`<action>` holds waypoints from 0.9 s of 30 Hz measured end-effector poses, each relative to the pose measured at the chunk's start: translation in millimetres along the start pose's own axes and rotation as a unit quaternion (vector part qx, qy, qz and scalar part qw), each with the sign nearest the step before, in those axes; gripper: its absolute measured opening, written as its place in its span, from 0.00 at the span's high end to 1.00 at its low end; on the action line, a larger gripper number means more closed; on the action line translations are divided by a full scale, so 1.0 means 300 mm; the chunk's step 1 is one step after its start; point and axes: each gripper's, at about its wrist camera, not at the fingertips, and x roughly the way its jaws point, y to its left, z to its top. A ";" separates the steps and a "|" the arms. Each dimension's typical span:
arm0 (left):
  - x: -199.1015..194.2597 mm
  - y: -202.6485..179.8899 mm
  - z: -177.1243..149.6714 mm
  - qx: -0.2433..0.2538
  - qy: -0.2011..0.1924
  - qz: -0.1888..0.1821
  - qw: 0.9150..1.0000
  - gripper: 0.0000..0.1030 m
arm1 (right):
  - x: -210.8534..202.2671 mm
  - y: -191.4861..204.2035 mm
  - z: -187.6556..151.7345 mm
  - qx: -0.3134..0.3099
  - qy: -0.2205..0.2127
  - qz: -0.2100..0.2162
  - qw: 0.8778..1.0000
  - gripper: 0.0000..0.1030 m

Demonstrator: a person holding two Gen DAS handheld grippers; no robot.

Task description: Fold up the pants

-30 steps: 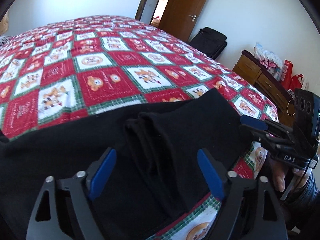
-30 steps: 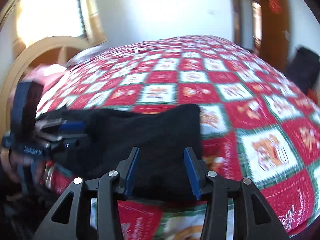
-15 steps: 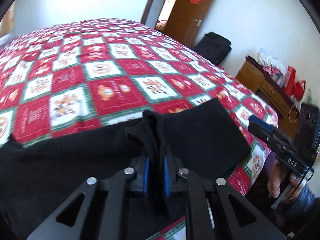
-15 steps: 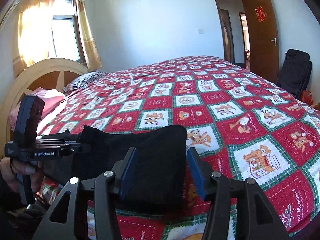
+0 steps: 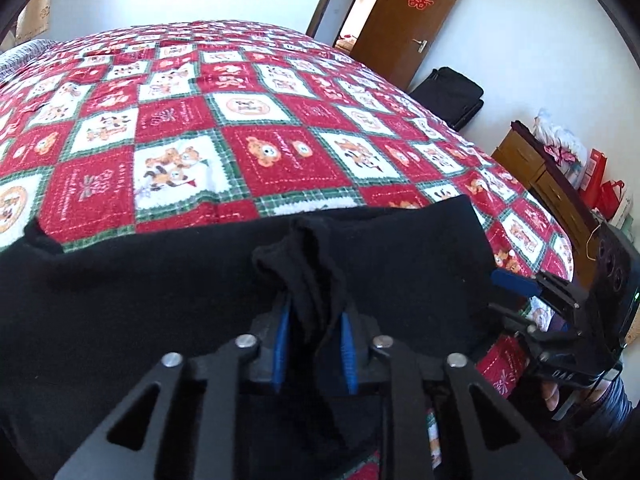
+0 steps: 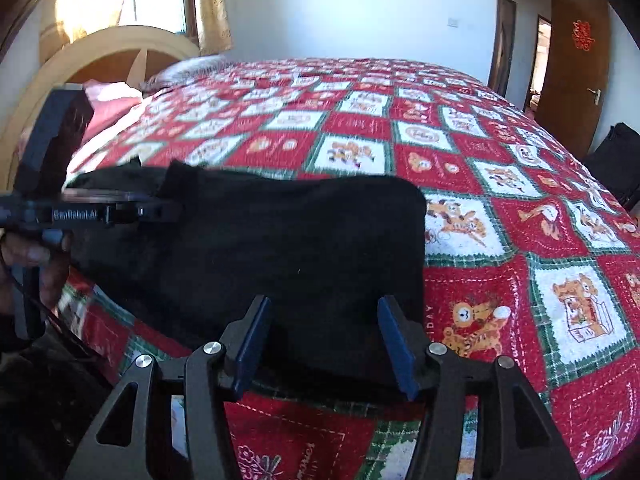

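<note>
Black pants (image 5: 160, 280) lie along the near edge of the bed; they also show in the right wrist view (image 6: 288, 240). My left gripper (image 5: 314, 344) is shut on a bunched fold of the pants (image 5: 312, 264) and holds it raised. It shows at the left of the right wrist view (image 6: 160, 210). My right gripper (image 6: 326, 340) is open, its blue pads either side of the pants' near right edge, holding nothing. It shows at the right of the left wrist view (image 5: 516, 288).
The bed is covered by a red, white and green patchwork quilt (image 5: 240, 128). A wooden headboard (image 6: 100, 52) stands at the left end. A wooden dresser (image 5: 544, 184), a black bag (image 5: 452, 96) and an open brown door (image 5: 408, 20) lie beyond the bed.
My left gripper has closed on the fold of the pants and lifted it slightly. My right gripper has stayed open and moved closer over the pants' right end.
</note>
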 end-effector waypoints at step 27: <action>-0.304 0.254 -0.103 0.002 -0.074 0.208 0.975 0.05 | 0.072 0.343 0.111 -0.079 -0.027 0.061 0.995 0.44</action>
